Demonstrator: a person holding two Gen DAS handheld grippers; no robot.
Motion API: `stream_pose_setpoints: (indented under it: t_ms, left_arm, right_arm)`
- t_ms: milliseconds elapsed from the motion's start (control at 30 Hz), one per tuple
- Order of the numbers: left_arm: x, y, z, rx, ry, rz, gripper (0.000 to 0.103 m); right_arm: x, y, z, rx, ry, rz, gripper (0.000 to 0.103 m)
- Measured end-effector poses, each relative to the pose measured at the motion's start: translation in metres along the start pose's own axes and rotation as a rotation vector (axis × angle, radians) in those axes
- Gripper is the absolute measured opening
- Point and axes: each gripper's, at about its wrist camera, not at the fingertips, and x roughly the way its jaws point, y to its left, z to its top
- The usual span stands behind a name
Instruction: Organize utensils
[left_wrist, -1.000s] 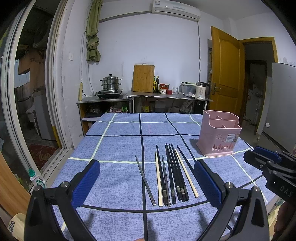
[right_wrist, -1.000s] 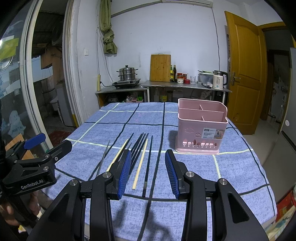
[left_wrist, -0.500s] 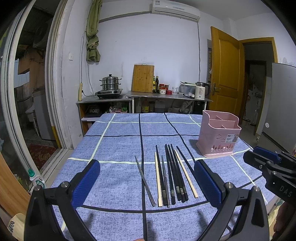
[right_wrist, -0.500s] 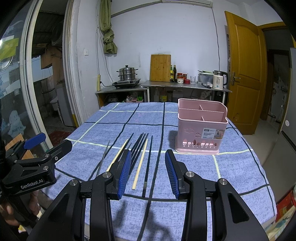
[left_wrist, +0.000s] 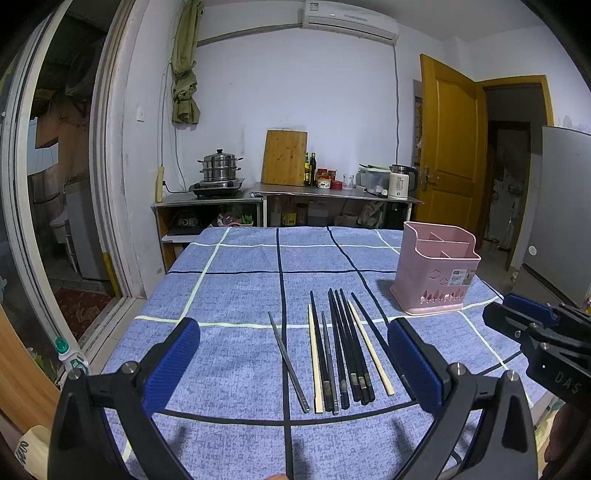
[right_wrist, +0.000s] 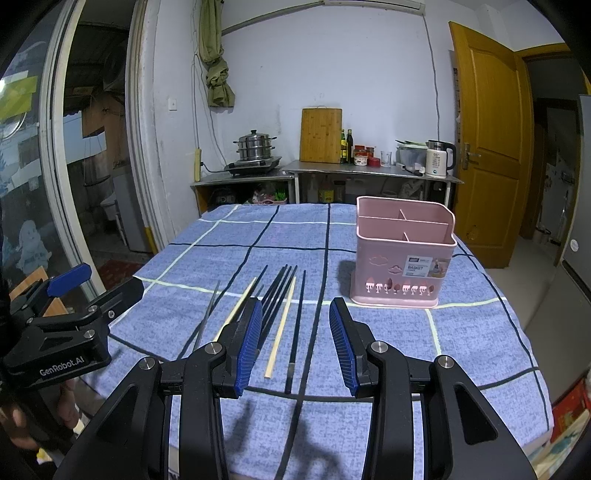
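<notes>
Several chopsticks lie side by side on the blue checked tablecloth: black ones, two pale wooden ones and a grey metal one at the left. The same chopsticks show in the right wrist view. A pink divided utensil basket stands empty to their right. My left gripper hovers wide open over the near ends of the chopsticks. My right gripper is open, narrower, above the near table edge; its left finger hides part of the black bundle. Neither holds anything.
Behind the table, a steel counter carries a steamer pot, cutting board, bottles and kettle. A glass sliding door is at left, a wooden door at right. The right gripper's body appears in the left wrist view.
</notes>
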Motion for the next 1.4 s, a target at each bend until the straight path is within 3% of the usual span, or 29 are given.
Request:
stream_pose_setpoints:
  t_ms: [967, 1400]
  left_arm:
    - [0.003, 0.001, -0.002, 0.0, 0.01, -0.007, 0.103]
    - [0.04, 0.011, -0.01, -0.008, 0.104, -0.009, 0.103]
  right_arm:
    - [0.005, -0.003, -0.002, 0.004, 0.005, 0.002, 0.039]
    - [0.032, -0.01, -0.003, 0.014, 0.06, 0.017, 0.039]
